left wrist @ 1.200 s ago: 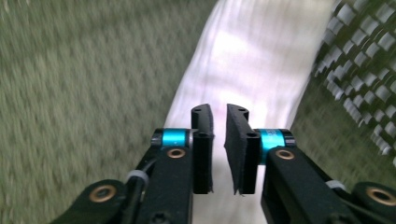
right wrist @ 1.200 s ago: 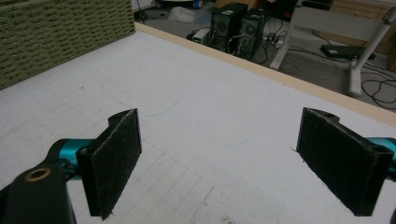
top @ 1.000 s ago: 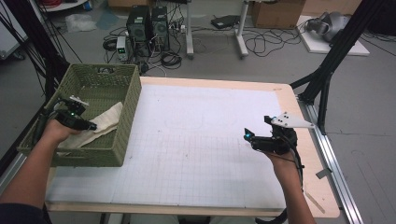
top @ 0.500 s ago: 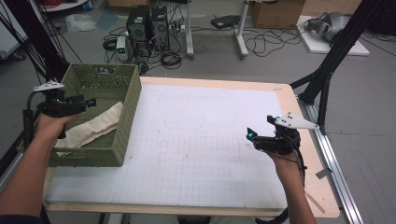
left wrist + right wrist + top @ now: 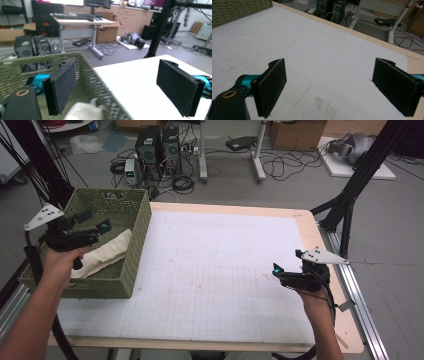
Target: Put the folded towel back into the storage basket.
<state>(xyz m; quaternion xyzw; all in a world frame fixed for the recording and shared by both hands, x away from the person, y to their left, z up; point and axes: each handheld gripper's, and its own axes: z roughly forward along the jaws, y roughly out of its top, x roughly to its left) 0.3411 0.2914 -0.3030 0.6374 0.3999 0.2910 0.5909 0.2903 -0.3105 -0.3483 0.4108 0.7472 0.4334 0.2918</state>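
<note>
A cream cloth [image 5: 102, 252] lies inside the green woven basket [image 5: 131, 205] at the table's left edge; its tip [image 5: 85, 111] shows low in the left gripper view. My left gripper [image 5: 102, 227] hovers above the basket, clear of the cloth. Its jaws have just been opening and now stand wide with nothing between them [image 5: 120, 90]. My right gripper [image 5: 276, 270] is held over the right side of the white gridded mat [image 5: 210, 265], open and empty [image 5: 329, 87].
The mat covers most of the wooden table [image 5: 305, 220]. A black frame leg [image 5: 350, 205] stands at the table's far right corner. Computer towers [image 5: 157, 145], cables and desk legs stand on the floor beyond the far edge.
My left gripper has let go of the cloth, risen out of the basket and opened. The cloth stays lying in the basket. My right gripper has barely moved.
</note>
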